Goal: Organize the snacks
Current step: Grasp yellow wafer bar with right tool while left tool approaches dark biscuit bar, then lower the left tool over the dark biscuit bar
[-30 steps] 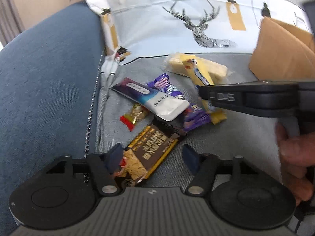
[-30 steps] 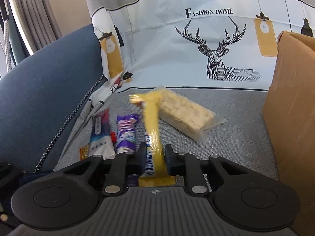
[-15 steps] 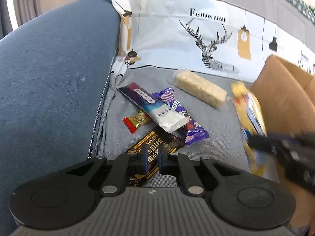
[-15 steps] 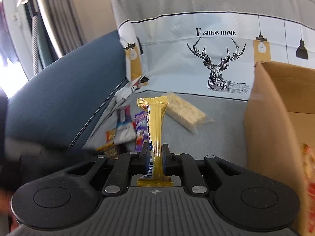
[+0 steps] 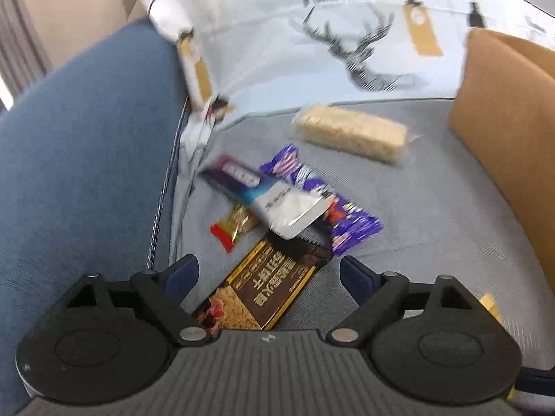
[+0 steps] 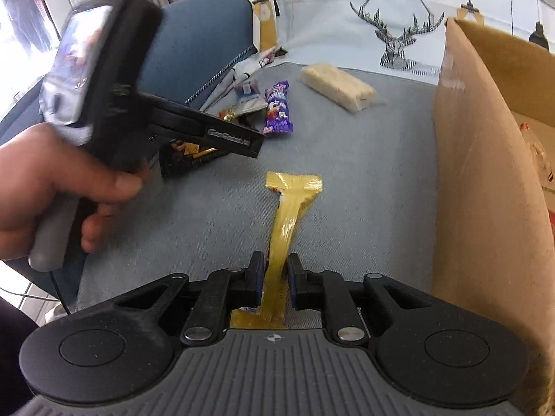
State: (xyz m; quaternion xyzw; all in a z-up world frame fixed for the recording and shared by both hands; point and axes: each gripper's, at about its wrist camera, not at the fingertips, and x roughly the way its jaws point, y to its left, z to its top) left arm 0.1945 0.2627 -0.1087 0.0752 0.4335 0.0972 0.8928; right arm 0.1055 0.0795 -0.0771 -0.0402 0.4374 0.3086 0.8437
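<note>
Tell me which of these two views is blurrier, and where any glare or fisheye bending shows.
Left wrist view: blurrier, with motion smear across the deer-print cover and the dark snack bar. Right wrist view: mostly sharp, with bright window glare at the upper left and the cardboard box wall bowed by the fisheye lens.

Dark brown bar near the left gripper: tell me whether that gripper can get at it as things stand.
Probably yes. The left gripper has its jaws opening, astride the dark brown bar, pads clear. Only the bar's far end sits under the white-tipped packet.
</note>
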